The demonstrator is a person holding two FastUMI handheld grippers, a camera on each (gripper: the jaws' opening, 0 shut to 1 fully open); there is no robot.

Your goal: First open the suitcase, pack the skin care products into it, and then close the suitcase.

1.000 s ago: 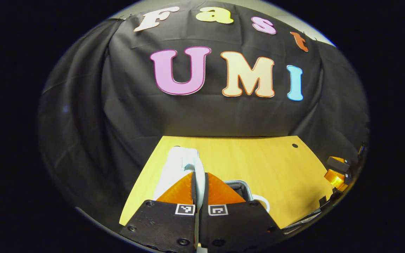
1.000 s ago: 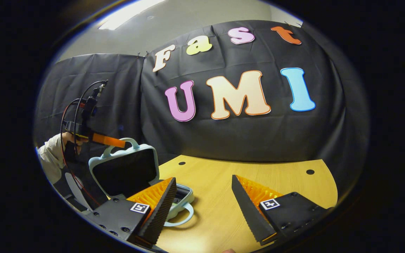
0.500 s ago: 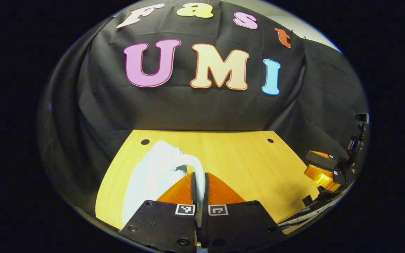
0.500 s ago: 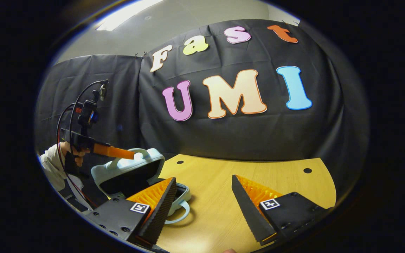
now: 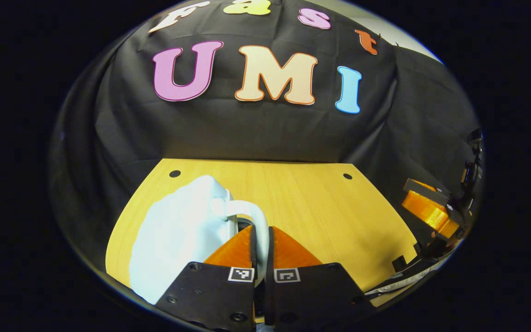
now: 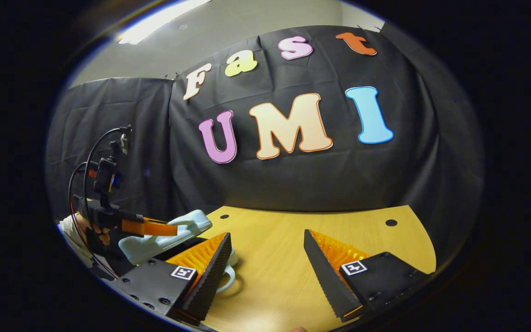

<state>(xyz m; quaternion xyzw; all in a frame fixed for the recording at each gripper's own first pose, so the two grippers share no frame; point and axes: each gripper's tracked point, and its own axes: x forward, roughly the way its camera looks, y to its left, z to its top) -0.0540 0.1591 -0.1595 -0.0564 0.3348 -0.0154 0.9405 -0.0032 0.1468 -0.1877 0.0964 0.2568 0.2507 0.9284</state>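
Suitcase [image 5: 178, 240]: pale blue, on the table's [image 5: 321, 207] left part; your lid slopes low over the base, handle [image 5: 251, 221] end toward you.
Change: lid stood nearly upright a second ago; now almost down.
Left tongs [image 5: 260, 240]: pinched together on the lid handle.
Right tongs [image 6: 265, 258]: spread apart, holding nothing, over the table beside the suitcase.
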